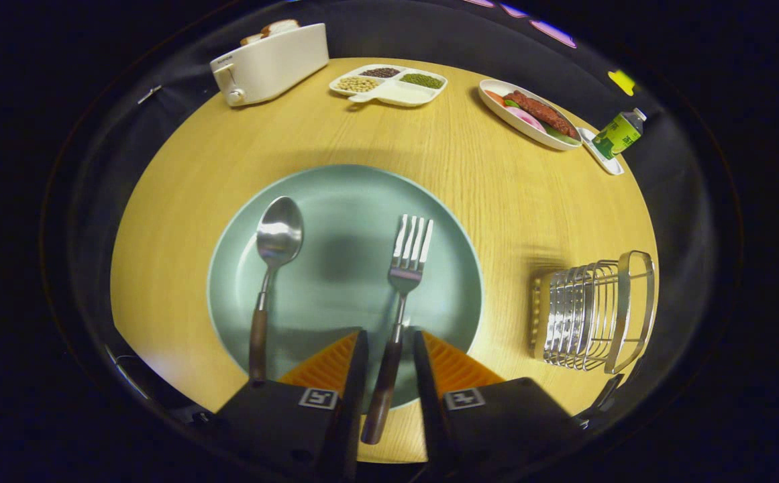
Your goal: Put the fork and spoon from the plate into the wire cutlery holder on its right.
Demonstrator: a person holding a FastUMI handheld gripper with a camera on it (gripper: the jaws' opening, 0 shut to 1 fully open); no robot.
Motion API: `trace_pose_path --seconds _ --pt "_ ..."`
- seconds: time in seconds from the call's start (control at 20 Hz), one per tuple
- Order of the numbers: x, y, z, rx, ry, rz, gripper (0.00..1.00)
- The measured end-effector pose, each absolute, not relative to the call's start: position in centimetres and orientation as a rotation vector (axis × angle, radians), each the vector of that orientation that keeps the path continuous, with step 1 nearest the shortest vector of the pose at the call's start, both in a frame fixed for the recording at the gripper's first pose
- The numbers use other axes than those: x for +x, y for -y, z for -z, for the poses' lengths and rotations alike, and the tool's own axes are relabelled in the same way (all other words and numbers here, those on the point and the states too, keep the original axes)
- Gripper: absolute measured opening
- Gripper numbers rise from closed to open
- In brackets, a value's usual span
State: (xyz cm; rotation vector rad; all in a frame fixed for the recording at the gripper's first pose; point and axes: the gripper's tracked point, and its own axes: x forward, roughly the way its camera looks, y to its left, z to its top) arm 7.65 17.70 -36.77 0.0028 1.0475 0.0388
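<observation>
Fork [402, 295] lies on the pale green plate [335, 194] at frame centre, tines pointing away, dark handle running down between the gripper [389, 345] fingers. Jaws narrow, one finger on each side of the handle; contact cannot be confirmed, a thin gap shows on both sides. Spoon [270, 275] lies parallel on the plate's left part, its handle end just beside the left finger. Wire cutlery holder [594, 312] at right of frame, off the plate.

Risks, as judged:
- handle is slim and smooth; a grip this far back could let the tines droop or the fork pivot
- tines may snag the holder's wires on entry
</observation>
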Motion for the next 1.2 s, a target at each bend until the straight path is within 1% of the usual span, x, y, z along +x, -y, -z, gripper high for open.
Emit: trace_pose_path --seconds 0.05,0.15,0.2,0.35,0.5,0.6,0.7,0.8,0.95,1.2 --pt "7.8 -17.2 37.6 0.002 -1.046 -0.01 0.19" --pt "7.8 -17.7 36.9 0.025 -1.041 -0.056 0.11" --pt "7.6 -18.3 36.7 0.037 -1.038 -0.092 0.1" --pt "7.2 -18.3 35.5 0.051 -1.011 -0.119 0.1" --pt "7.0 -17.8 32.9 0.057 -0.972 -0.152 0.1" --pt "6.2 -17.4 30.3 0.074 -0.953 -0.208 0.1" --pt "5.3 -15.7 27.1 0.048 -0.94 -0.267 0.1" --pt "4.5 -11.7 24.1 -0.035 -0.938 -0.297 0.1" --pt "2.7 -6.0 21.9 -0.126 -1.011 -0.326 0.1" --pt "0.0 2.1 22.2 -0.273 -1.191 -0.33 0.1"
